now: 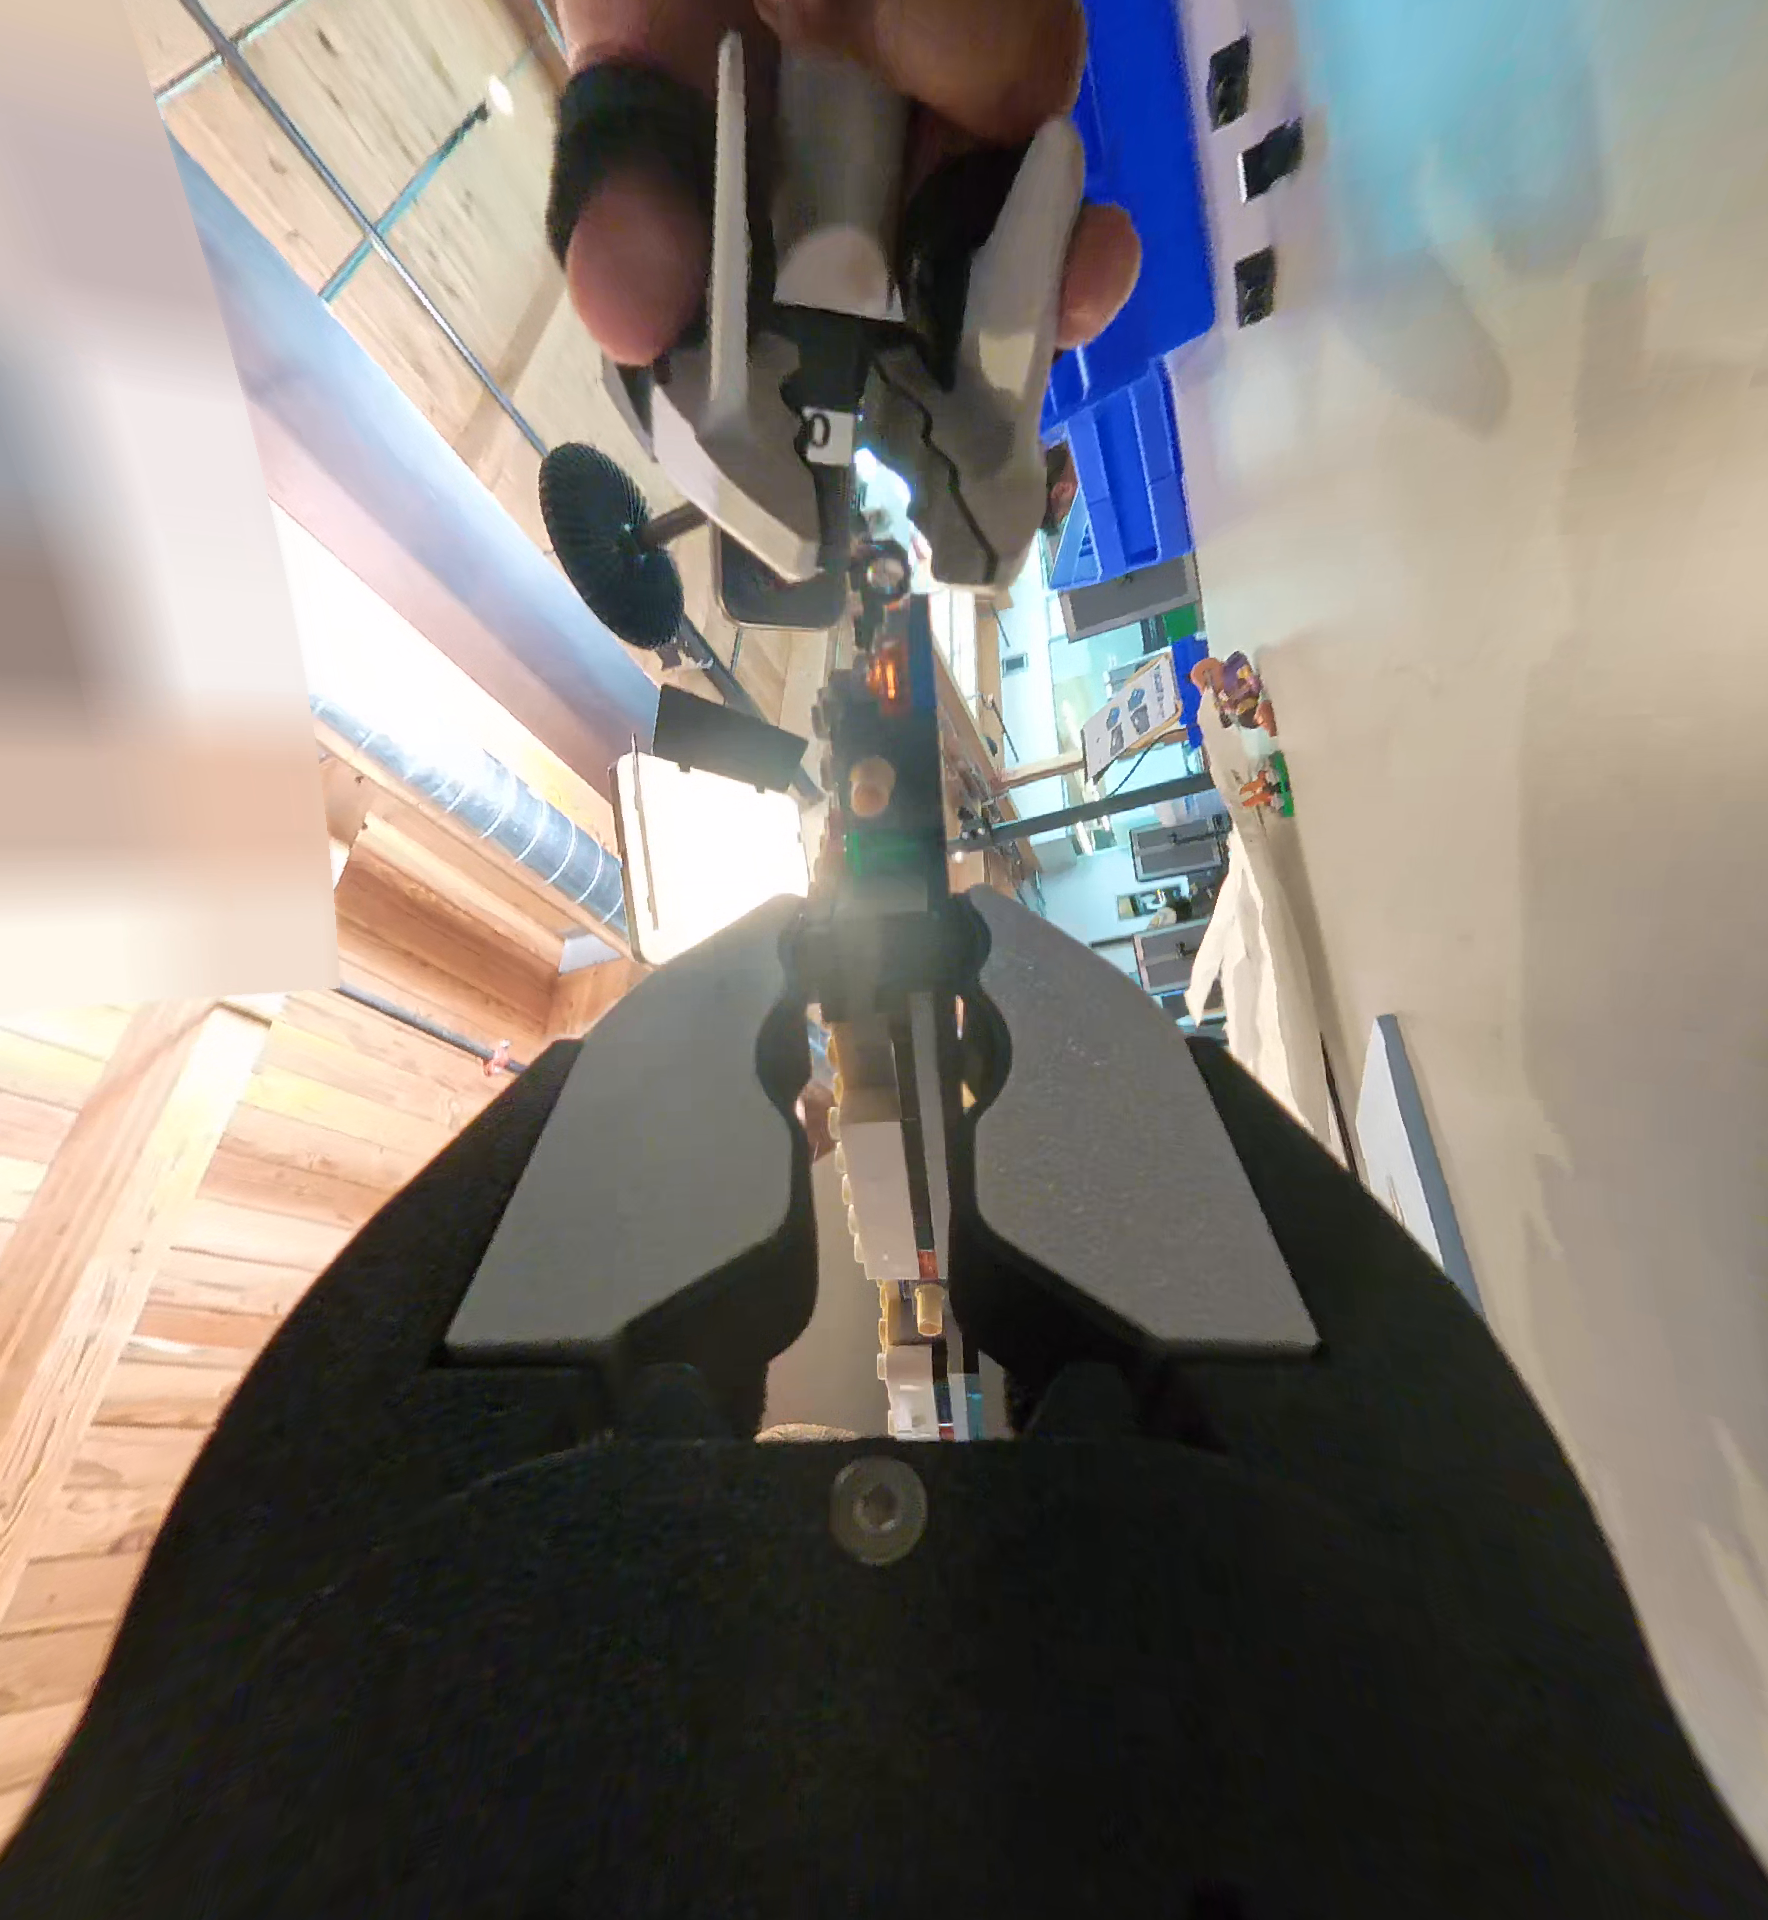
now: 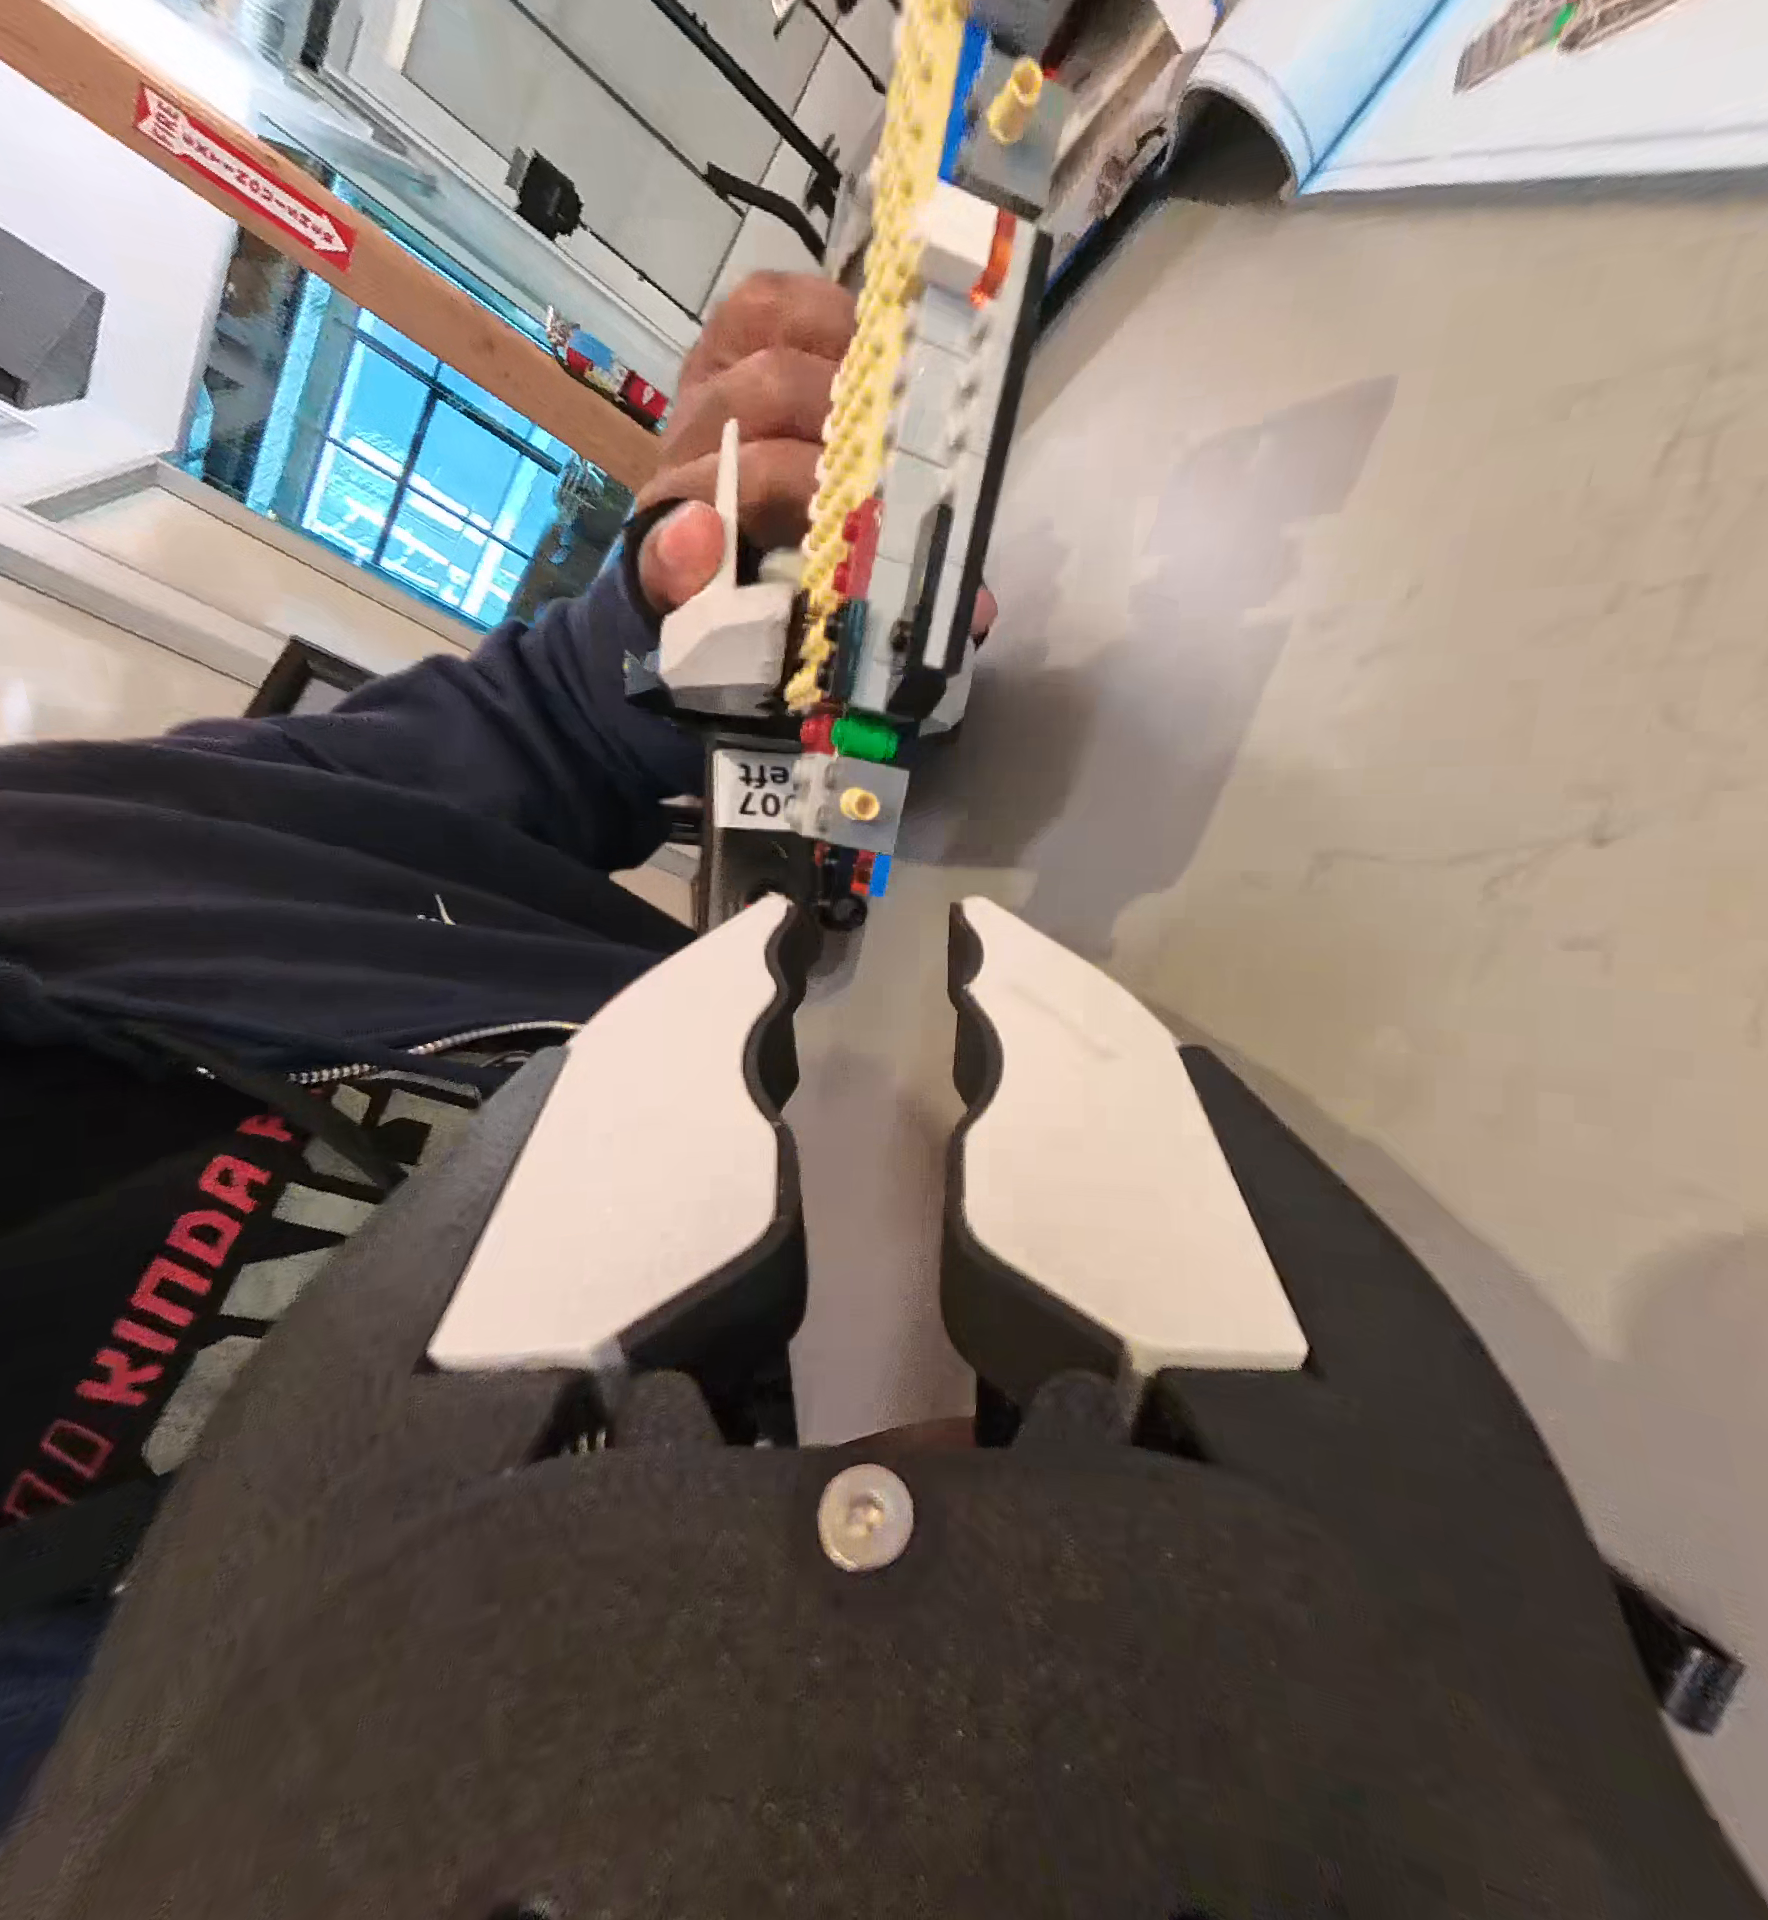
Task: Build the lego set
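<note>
My left gripper (image 1: pixel 880 925) is shut on a long brick-built model (image 1: pixel 880 748) with a black edge, grey, white, tan and green pieces. The model runs back between the fingers and forward past the tips. In the right wrist view the same model (image 2: pixel 921 364) shows a yellow studded strip, with the left gripper (image 2: pixel 849 665) clamped across it. My right gripper (image 2: pixel 869 920) is open, with nothing between its pads. It sits just short of the model's near end, where a small black piece (image 2: pixel 838 912) lies beside the left fingertip. The right gripper also shows in the left wrist view (image 1: pixel 875 566).
A pale table top (image 2: pixel 1379 727) lies on the right. Blue bins (image 1: pixel 1140 312) and small brick figures (image 1: pixel 1238 691) stand on it farther off. An open booklet (image 2: pixel 1482 104) lies at the top right. A person's dark sleeve (image 2: pixel 340 810) is on the left.
</note>
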A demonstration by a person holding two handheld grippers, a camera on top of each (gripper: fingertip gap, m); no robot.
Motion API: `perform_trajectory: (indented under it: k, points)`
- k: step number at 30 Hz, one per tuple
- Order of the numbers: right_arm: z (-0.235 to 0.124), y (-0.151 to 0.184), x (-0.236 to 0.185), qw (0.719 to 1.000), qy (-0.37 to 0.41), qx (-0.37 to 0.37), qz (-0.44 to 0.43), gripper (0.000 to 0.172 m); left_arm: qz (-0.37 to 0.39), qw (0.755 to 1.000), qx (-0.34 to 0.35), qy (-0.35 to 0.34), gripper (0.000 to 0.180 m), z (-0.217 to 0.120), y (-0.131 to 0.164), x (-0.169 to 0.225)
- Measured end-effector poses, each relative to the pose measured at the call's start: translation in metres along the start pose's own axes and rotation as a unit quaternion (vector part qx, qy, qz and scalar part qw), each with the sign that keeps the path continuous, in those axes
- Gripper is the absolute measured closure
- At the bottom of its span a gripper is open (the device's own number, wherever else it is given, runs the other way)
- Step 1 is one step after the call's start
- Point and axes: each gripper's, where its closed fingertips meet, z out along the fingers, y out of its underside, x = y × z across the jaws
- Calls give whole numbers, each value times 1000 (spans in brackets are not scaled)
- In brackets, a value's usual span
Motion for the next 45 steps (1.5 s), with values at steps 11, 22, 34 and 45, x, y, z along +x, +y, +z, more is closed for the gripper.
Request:
perform_trajectory:
  k: [11, 22, 34, 45]
  points:
    - [4, 14, 2, 997, -39, 24, 57, 146, 16, 999, 46, 9, 156, 3, -11, 1]
    - [3, 17, -6, 994, -76, 39, 66, 148, 32, 997, 74, 8, 156, 7, -21, -3]
    - [5, 19, -10, 993, -88, 41, 61, 159, 40, 996, 76, 7, 156, 7, -28, -7]
    - [4, 20, -10, 995, -81, 39, 52, 160, 53, 995, 81, 11, 156, 11, -28, -7]
